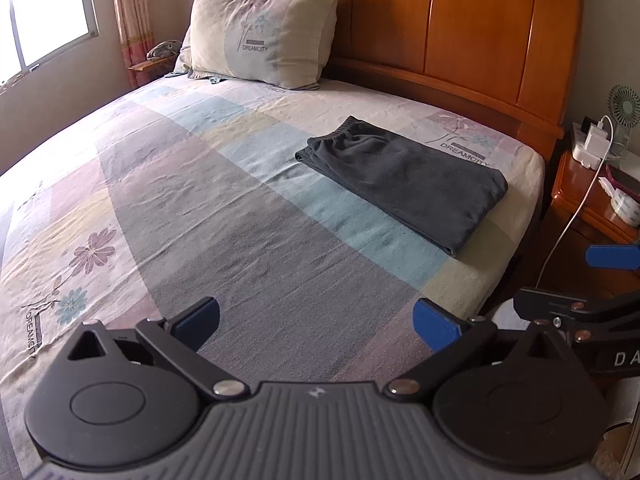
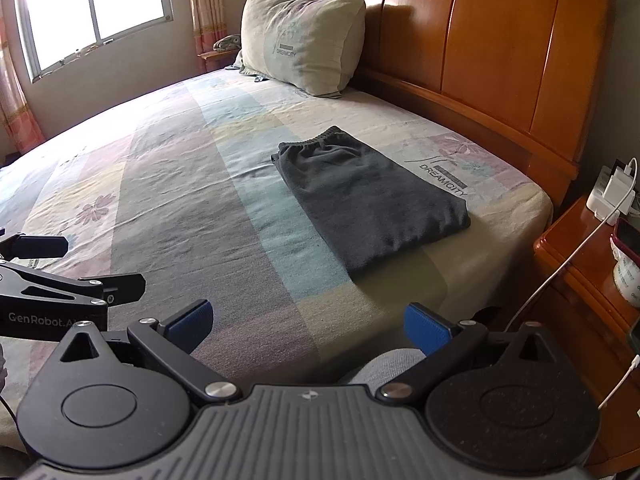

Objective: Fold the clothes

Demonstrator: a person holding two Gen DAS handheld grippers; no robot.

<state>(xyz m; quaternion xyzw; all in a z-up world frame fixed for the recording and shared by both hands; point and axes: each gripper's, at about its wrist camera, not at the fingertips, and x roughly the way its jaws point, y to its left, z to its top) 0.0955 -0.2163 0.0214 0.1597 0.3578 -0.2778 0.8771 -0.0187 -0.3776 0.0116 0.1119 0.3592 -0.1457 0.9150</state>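
Two claws hang over the bed's foot edge, both spread wide and empty: the left claw point(image 1: 316, 322) and the right claw point(image 2: 308, 322). One folded dark garment point(image 1: 404, 178) lies flat on the bed point(image 1: 160, 200) near its right edge, below the headboard. One pillow point(image 1: 260, 36) leans at the head. Only the left view shows a small fan point(image 1: 624, 106); only the right view shows a grey-clad knee point(image 2: 384, 366).

Soft cloth against polished wood and matt plastic.
I see dark folded trousers point(image 1: 404, 180) of matt, fuzzy cloth on a thin, faintly wrinkled printed bedsheet point(image 1: 224, 208); the headboard point(image 1: 460, 28) is glossy varnished wood, and my left gripper point(image 1: 316, 320) is matt black plastic with ribbed blue pads and shiny metal rivets.
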